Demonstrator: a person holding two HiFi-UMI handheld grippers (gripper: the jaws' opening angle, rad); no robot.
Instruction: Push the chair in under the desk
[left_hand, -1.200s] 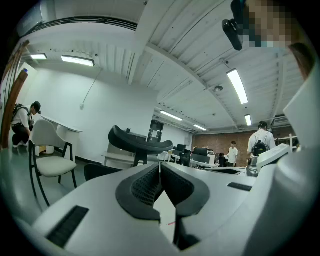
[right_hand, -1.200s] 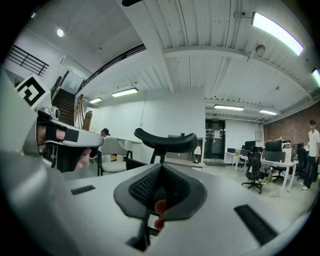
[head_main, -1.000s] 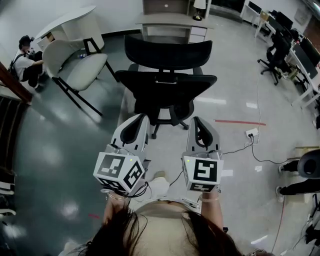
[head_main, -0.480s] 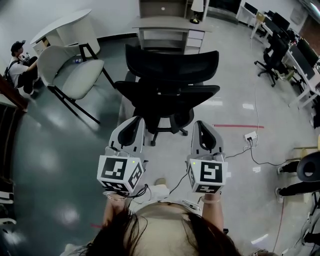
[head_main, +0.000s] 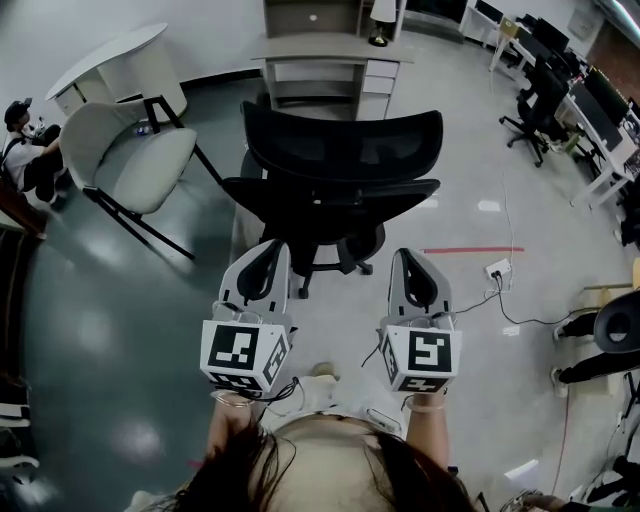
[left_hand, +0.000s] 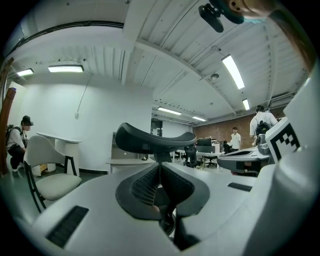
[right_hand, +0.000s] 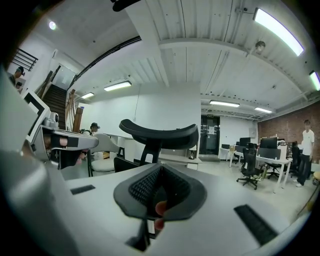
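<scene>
Bright, even indoor light from long white ceiling strip lamps (left_hand: 234, 71), pale glare patches on the glossy grey floor (head_main: 100, 300), strong fisheye bending at the edges, black vignette round both gripper views, near foreground soft.

shiny grey floor (head_main: 120, 330) and what stands on it

a black mesh office chair (head_main: 340, 165) stands mid-floor. left of that chair is a cream shell chair (head_main: 125, 155) on black legs. beyond it is a grey desk (head_main: 330, 50). to its right lie a red tape strip (head_main: 465, 250) and a white power strip (head_main: 497, 268).
</scene>
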